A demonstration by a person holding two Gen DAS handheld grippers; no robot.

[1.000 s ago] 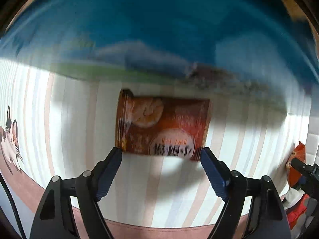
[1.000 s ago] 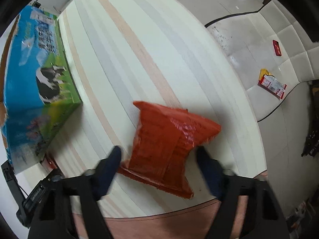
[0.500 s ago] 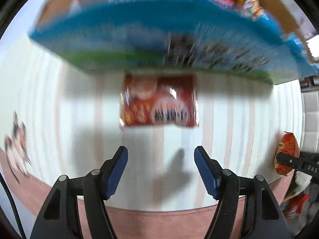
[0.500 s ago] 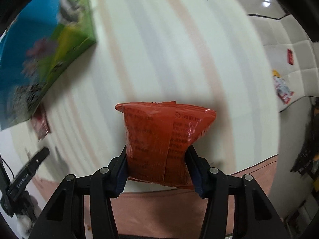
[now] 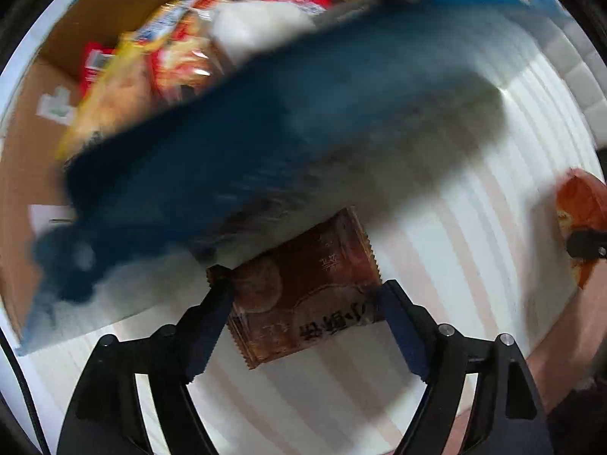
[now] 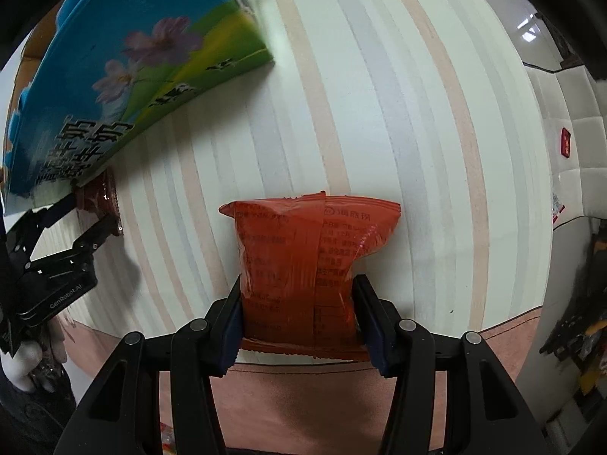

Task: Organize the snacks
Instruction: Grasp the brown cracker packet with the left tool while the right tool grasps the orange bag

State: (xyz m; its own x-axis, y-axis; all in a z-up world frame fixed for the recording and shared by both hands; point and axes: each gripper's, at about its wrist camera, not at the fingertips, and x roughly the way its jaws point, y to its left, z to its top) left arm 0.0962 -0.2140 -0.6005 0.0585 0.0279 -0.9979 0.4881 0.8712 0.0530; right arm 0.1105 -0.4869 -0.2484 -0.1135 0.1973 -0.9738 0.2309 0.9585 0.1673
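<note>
My left gripper is shut on a brown snack packet, held just in front of the blue cardboard box. Several snack packs lie inside the open box. My right gripper is shut on a red snack bag, held above the striped tablecloth. The left gripper with its brown packet shows in the right wrist view beside the blue box. The red bag shows at the right edge of the left wrist view.
The table's front edge has a pink border. White padded seating lies beyond the table on the right. The left wrist view is motion-blurred.
My left gripper closed on the brown packet and lifted it toward the box. My right gripper closed on the red bag and raised it off the cloth.
</note>
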